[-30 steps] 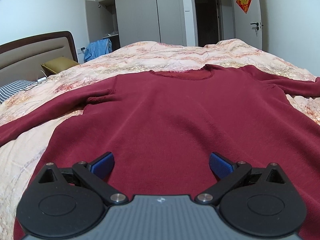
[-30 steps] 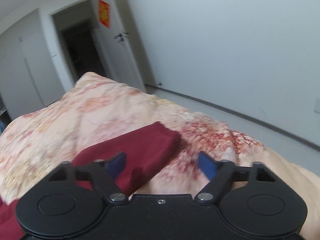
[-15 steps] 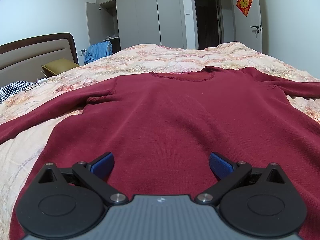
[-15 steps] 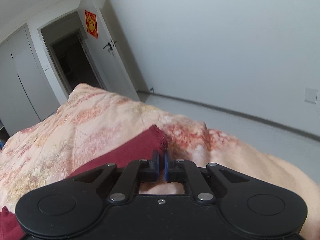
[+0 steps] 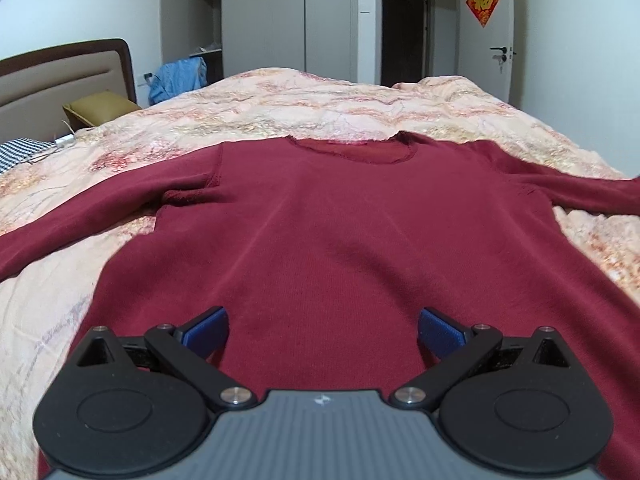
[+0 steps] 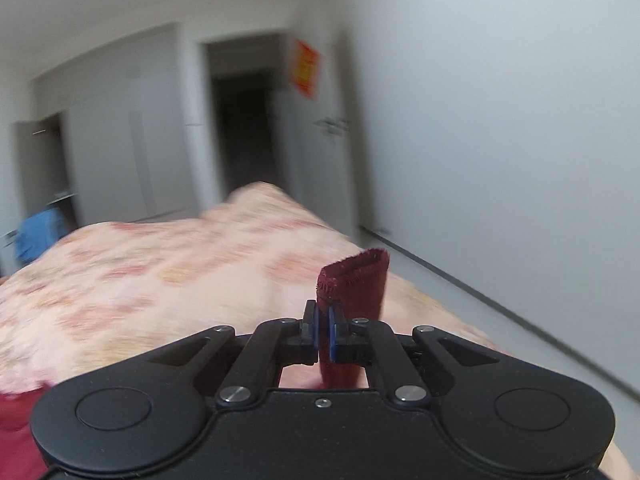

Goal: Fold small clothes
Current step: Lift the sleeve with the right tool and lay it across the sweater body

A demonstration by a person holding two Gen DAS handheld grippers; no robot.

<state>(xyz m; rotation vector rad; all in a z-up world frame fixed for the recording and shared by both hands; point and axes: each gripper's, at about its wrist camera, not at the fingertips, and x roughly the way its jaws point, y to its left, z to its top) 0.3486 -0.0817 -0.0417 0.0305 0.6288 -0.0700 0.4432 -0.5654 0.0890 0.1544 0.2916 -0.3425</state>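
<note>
Cuff (image 6: pixel 354 280) is pinched upright in the right gripper (image 6: pixel 323 334); sweater (image 5: pixel 340 240) is spread ahead of the wide-open left gripper (image 5: pixel 322 330).

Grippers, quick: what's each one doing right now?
Left gripper: open, holding nothing, over the red sweater.
Right gripper: closed, pinching the sweater's sleeve cuff.
</note>
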